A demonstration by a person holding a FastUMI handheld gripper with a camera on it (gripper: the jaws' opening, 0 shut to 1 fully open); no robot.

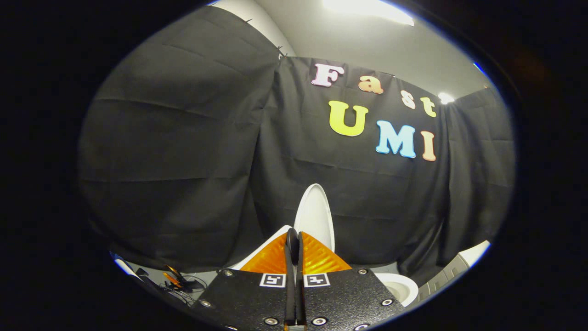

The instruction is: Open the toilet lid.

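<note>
The white toilet lid point(315, 216) stands raised, nearly upright, just beyond my fingertips, seen almost edge-on against the black cloth. Part of the white bowl and seat point(398, 285) lies lower, right of the fingers. My gripper point(293, 239) points up toward the lid's lower part. Its two orange fingers point(317, 259) are pressed together with only a thin dark strip between them. I cannot make out whether that strip is the lid's edge or just the finger pads. A white part of the toilet point(262, 250) lies left of the fingers.
Black cloth walls close in behind and on both sides of the toilet. Cables and small orange-and-black items point(177, 280) lie on the floor at lower left. A pale tiled floor patch point(455, 269) lies at lower right.
</note>
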